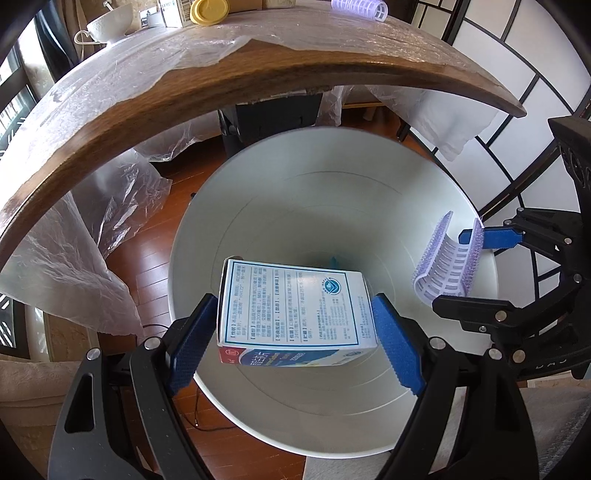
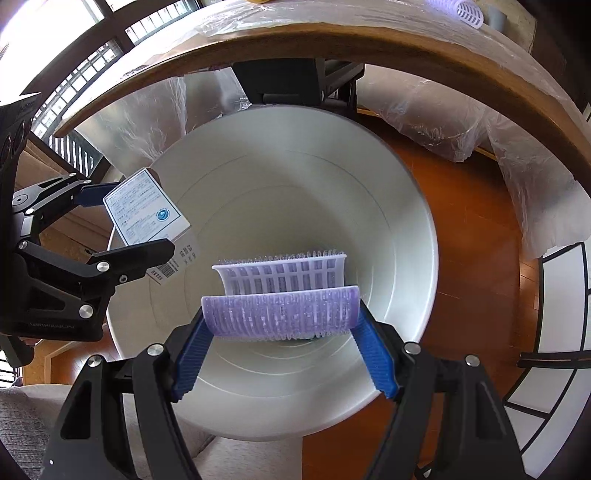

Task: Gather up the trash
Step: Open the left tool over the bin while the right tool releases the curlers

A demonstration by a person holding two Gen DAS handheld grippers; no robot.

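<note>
The white box (image 1: 295,314) printed with blue text sits clamped between the blue pads of my left tongs (image 1: 295,332), low in the middle of the left wrist view, held over the mouth of the white bin (image 1: 332,206). In the right wrist view the same box shows at the middle left, with a barcode on its lower side, above the bin's left rim. My right tongs (image 2: 282,328) grip a purple and white hair roller (image 2: 280,299) that has split open into a curved half shell; it lies crosswise between the pads in the lower middle of that view, also over the bin. From the left camera the roller appears at the middle right, just inside the bin's right rim.

The bin stands on a reddish wooden floor (image 1: 147,266), and something dark and teal lies at its bottom, too small to identify. The curved wooden edge of the desk (image 1: 184,92) arcs across the top of both views, covered with clear plastic sheeting (image 1: 92,236) that hangs down beside the bin. On the desk, at the top of the left view, lie another purple roller (image 1: 360,7), a yellow lid (image 1: 208,13) and a white bowl (image 1: 110,24).
</note>
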